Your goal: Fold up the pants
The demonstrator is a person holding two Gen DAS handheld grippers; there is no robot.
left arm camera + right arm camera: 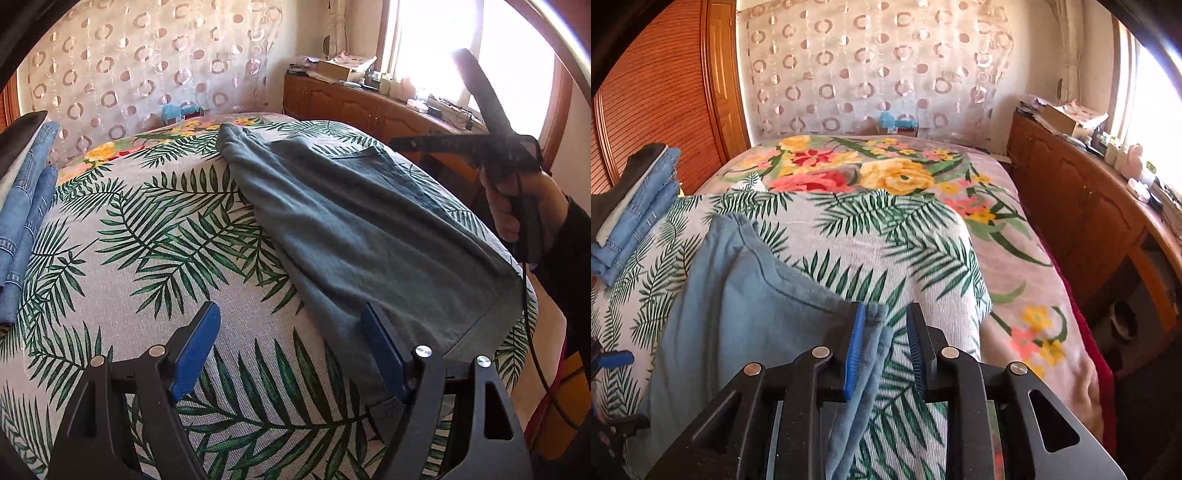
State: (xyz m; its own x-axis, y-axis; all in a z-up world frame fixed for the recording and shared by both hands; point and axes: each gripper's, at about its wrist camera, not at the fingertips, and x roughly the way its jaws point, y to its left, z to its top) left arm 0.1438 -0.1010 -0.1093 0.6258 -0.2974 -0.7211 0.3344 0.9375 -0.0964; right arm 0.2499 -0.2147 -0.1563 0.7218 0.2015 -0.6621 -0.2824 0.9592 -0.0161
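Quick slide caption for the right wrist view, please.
Right hand-held gripper, jaws parted, with the blue-grey pants' edge between them, over a leaf-print bed cover.

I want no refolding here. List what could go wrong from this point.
1. An edge of the blue pants sits between the right gripper fingers, against the left pad; pulling away could drag the fold open.
2. The left gripper hangs open beside the hem; a low sweep could ruck the leaf-print cloth.
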